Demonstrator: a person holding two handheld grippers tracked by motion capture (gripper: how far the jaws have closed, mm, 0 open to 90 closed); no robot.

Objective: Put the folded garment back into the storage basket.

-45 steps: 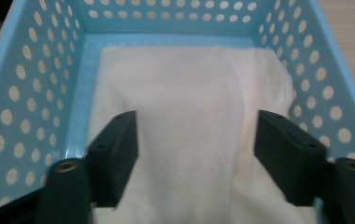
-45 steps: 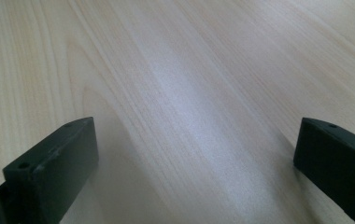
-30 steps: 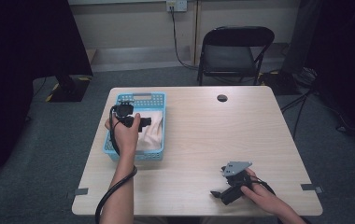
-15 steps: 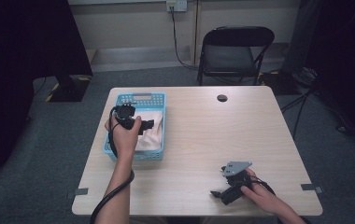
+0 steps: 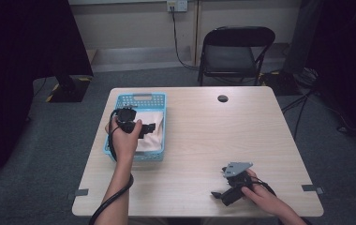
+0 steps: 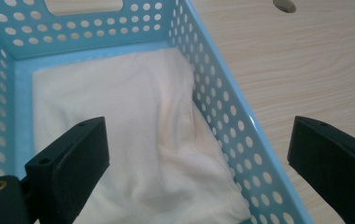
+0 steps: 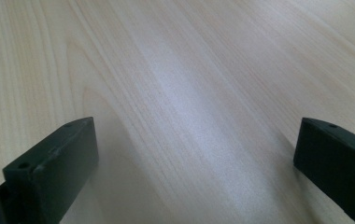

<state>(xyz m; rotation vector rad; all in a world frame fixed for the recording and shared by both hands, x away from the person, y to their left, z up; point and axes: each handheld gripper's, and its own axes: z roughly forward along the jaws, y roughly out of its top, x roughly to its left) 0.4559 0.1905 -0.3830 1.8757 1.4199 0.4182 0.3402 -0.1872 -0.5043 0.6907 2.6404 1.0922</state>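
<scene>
A light-blue perforated basket (image 5: 138, 99) stands on the left half of the table with a cream cloth (image 5: 153, 137) lying crumpled inside it. My left gripper (image 5: 149, 127) hovers over the basket, open. In the left gripper view, my left gripper (image 6: 199, 135) straddles the basket's wall (image 6: 222, 112): one jaw is above the cloth (image 6: 133, 121), the other above the bare wood outside. My right gripper (image 5: 220, 183) rests low at the table's front right, open. In the right gripper view, my right gripper (image 7: 194, 135) has nothing but table top between its jaws.
A wooden table (image 5: 213, 136) has a round cable hole (image 5: 222, 98) near its far edge. A black folding chair (image 5: 234, 51) stands behind it. Dark curtains hang at both sides. The left gripper's cable trails down along the forearm (image 5: 115, 187).
My left gripper has drifted slightly toward the near end of the basket, still open. The right gripper has not moved.
</scene>
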